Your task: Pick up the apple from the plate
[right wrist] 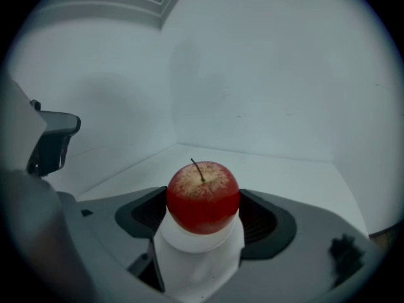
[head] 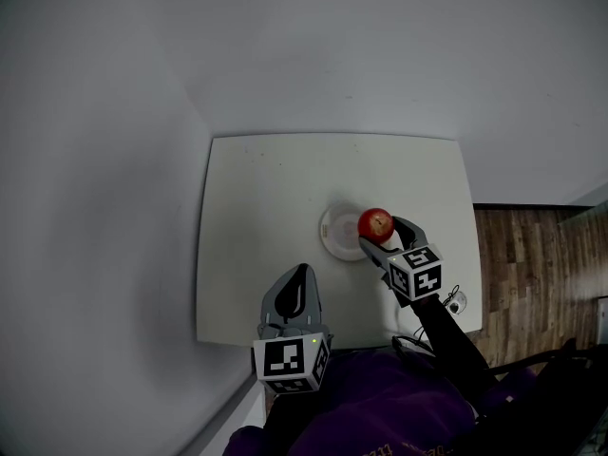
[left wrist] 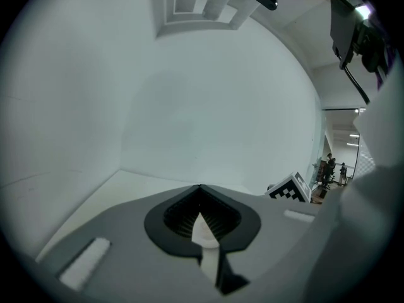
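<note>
A red apple (head: 375, 223) with a speckled yellow top sits between the jaws of my right gripper (head: 385, 233), which is shut on it. In the head view the apple overlaps the right rim of a small white plate (head: 337, 233) on the white table (head: 256, 198). The right gripper view has the apple (right wrist: 202, 196) pressed by a dark pad on either side, with the plate (right wrist: 201, 248) just beneath it. I cannot tell whether the apple touches the plate. My left gripper (head: 297, 279) hovers near the table's front edge, shut and empty, its jaws meeting in a point (left wrist: 199, 187).
Grey walls close off the table's far and left sides. Wooden floor (head: 532, 274) lies beyond the table's right edge. A small grey object (head: 457, 303) sits at the table's front right corner. The person's purple sleeve (head: 380, 416) fills the bottom of the head view.
</note>
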Motion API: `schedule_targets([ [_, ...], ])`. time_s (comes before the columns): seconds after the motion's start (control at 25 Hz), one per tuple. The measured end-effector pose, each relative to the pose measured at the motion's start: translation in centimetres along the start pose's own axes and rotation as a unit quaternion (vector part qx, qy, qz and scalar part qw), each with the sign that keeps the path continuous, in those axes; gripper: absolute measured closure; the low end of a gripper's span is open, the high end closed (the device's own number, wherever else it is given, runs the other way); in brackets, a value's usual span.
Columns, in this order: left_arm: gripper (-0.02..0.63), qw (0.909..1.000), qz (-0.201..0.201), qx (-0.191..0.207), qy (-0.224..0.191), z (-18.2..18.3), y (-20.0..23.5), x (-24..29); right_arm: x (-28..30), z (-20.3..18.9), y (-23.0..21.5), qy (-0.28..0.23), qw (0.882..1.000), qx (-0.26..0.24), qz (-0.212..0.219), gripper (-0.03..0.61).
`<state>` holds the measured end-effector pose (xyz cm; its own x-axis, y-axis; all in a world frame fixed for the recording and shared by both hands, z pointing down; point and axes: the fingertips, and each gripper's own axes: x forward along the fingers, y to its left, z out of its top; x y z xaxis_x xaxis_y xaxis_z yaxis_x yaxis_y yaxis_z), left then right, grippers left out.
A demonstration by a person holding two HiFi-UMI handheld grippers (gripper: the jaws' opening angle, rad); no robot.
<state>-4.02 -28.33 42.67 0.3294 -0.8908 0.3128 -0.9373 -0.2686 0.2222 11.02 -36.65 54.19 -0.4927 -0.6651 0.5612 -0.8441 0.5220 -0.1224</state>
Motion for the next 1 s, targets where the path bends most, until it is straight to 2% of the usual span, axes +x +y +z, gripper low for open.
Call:
schedule_targets([
  [0.4,0.607,0.9999,-0.01,0.005,0.001,-0.2,-1.3,0.0,-2.5,1.4,-0.3,-0.027,1.0,0.003,0.0,0.215],
  [0.68,0.607,0.9999,-0.01,0.01,0.001,0.0,-1.8,-0.2,-4.7,3.6,0.1,-0.064,0.998,0.0,0.003,0.215],
  [1.0,0.607,0.9997,-0.011,0.006,-0.022,1.6,-2.3,-1.0,-6.6,6.4,1.1,-0.107,0.994,0.006,0.012,0.215],
])
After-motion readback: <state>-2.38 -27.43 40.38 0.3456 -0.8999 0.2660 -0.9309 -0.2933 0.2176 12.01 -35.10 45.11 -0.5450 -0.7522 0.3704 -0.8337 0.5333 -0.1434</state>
